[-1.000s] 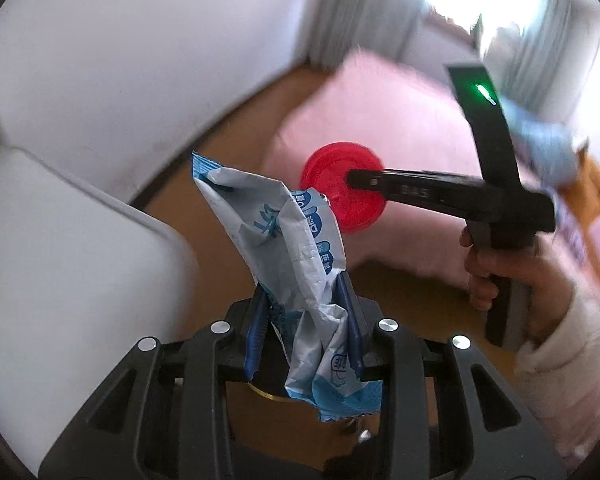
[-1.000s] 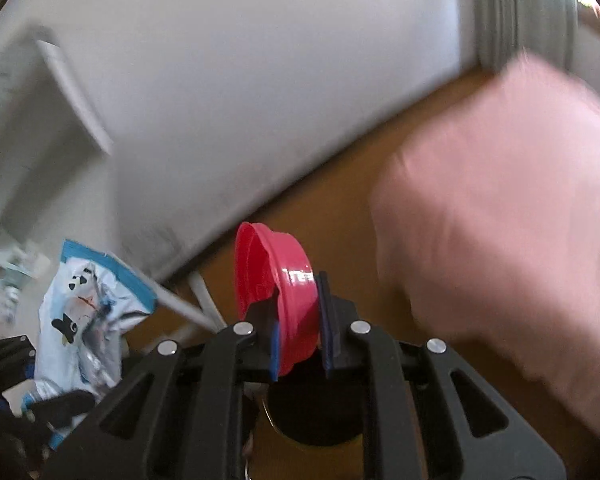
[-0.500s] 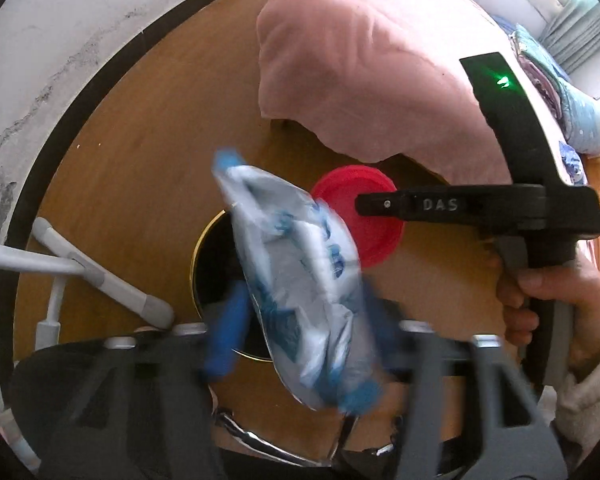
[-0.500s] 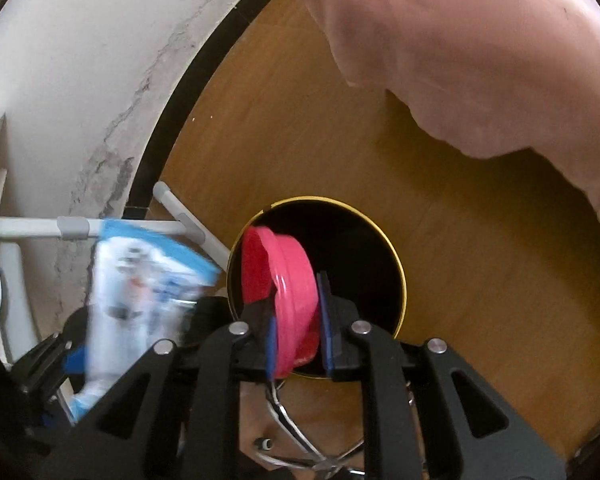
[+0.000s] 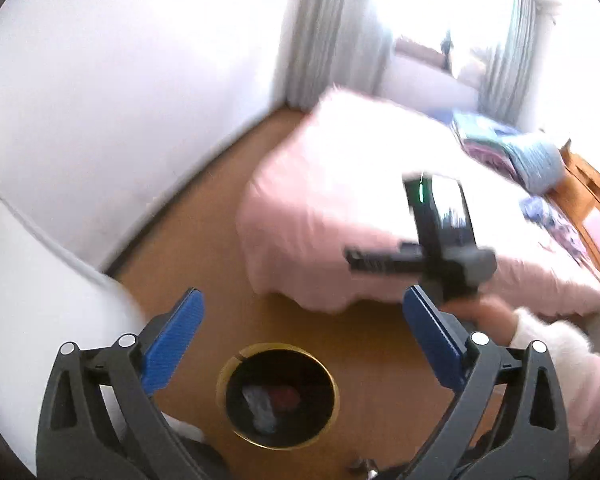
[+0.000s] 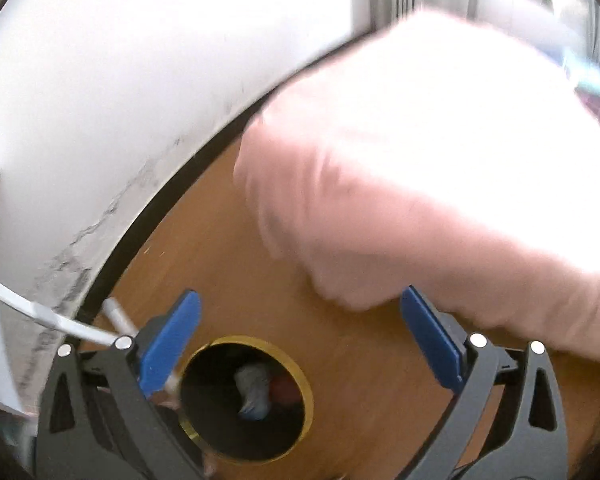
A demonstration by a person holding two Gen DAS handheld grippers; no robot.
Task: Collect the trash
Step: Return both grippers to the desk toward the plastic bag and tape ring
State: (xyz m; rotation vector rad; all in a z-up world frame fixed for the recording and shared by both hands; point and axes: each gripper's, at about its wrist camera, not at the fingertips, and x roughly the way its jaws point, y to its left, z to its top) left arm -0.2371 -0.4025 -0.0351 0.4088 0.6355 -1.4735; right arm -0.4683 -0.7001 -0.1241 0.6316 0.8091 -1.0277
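A black bin with a gold rim stands on the wooden floor below both grippers. Inside it lie a blue-and-white snack wrapper and a red lid; the right wrist view shows the same wrapper and lid in the bin. My left gripper hangs above the bin, jaws opening wide, nothing between them. My right gripper is likewise opening and empty over the bin. In the left wrist view it appears blurred at the right, held by a hand in a pale sleeve.
A bed with a pink cover fills the right side close to the bin, with folded blue cloth on it. A white wall and dark skirting run along the left. White furniture and white metal tubes stand by the bin's left.
Both grippers have opened. The wrapper left my left gripper and the red lid left my right one; both now lie in the bin. The left view has tilted back up.
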